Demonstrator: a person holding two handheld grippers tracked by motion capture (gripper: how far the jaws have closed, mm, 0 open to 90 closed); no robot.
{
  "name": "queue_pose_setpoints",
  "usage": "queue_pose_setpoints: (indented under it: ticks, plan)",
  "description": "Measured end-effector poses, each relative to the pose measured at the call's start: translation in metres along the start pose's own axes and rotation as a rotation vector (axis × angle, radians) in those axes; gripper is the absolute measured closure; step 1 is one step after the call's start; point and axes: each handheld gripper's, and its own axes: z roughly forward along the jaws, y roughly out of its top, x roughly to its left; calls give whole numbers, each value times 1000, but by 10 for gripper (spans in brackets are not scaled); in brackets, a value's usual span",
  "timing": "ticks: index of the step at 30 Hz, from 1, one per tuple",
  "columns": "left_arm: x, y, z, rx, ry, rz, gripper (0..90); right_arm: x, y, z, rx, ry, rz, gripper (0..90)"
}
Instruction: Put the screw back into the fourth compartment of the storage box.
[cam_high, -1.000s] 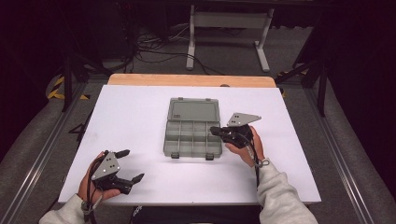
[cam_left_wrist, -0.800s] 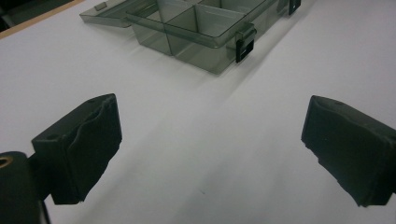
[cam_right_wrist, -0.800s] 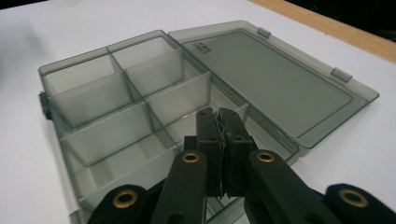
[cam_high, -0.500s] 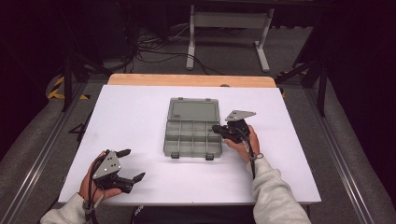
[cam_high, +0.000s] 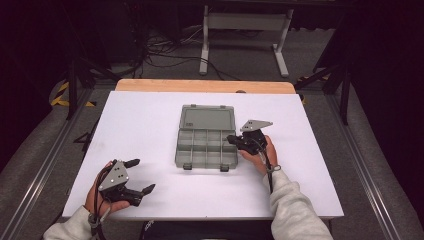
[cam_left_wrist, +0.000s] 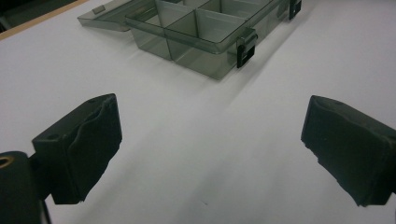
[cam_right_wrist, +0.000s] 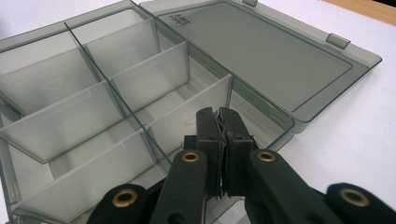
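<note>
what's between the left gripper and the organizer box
Nothing: in the left gripper view, bare white table runs from the open left gripper up to the clear organizer box. The high view shows the same gap.

The left gripper (cam_left_wrist: 210, 140) holds its jaws wide apart over the white table (cam_left_wrist: 196, 163), organizer box (cam_left_wrist: 210, 32) beyond.

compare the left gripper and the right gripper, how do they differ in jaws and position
The left gripper has its jaws wide open; the right gripper has them shut. The left rests near the table's front edge, apart from the organizer box; the right reaches the box's side. Each is held in a hand.
</note>
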Motion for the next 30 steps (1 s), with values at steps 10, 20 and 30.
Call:
queue_pose_setpoints:
  ticks: [10,20,30]
  plan:
    - [5,0,-1,-22,3,-14,55,2,1,-6,-53,14,7,811]
    - [11,5,4,-39,-6,-27,56,9,-3,-22,-71,-8,-41,807]
    - [9,10,9,-11,40,-14,115,4,-11,-47,-95,-61,-43,714]
